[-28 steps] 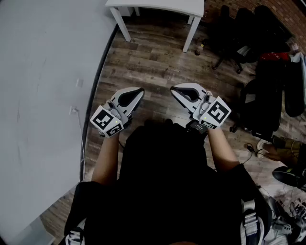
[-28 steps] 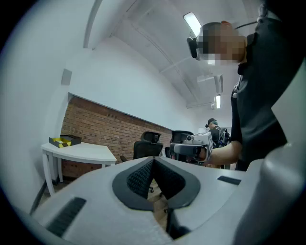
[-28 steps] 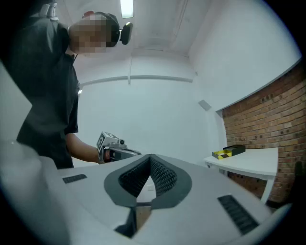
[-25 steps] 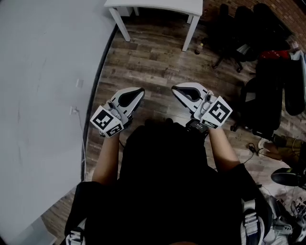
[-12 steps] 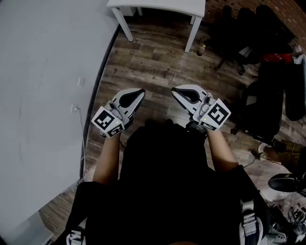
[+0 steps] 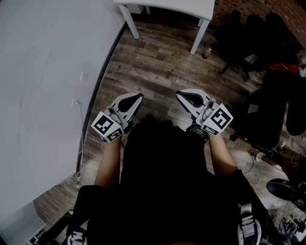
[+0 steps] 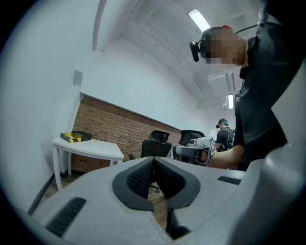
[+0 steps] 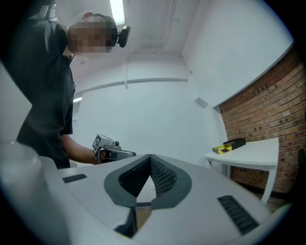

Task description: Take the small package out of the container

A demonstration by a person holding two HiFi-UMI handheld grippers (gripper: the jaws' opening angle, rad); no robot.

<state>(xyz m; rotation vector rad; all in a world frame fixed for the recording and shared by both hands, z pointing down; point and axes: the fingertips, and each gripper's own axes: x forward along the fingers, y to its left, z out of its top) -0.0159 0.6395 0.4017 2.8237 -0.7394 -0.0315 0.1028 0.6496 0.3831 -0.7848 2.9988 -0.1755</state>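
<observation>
A black-and-yellow box (image 7: 75, 137) lies on a white table (image 7: 91, 146) by the brick wall; the right gripper view also has this box (image 8: 229, 145). What it holds cannot be seen from here. In the head view only the table's near edge (image 6: 167, 5) shows at the top. My left gripper (image 6: 137, 96) and right gripper (image 6: 180, 94) are held level at chest height over the wooden floor, well short of the table. Each is shut with nothing between its pads: left gripper (image 7: 153, 160), right gripper (image 8: 150, 157).
A white wall (image 6: 43, 72) with an outlet and cable (image 6: 75, 103) runs along the left. Dark office chairs (image 6: 239, 38) and bags crowd the right side. Another person (image 7: 224, 136) stands far back beyond the chairs.
The head view has shifted, so the table and chairs sit further right in the picture. Both grippers show slightly lower in the frame and stay shut.
</observation>
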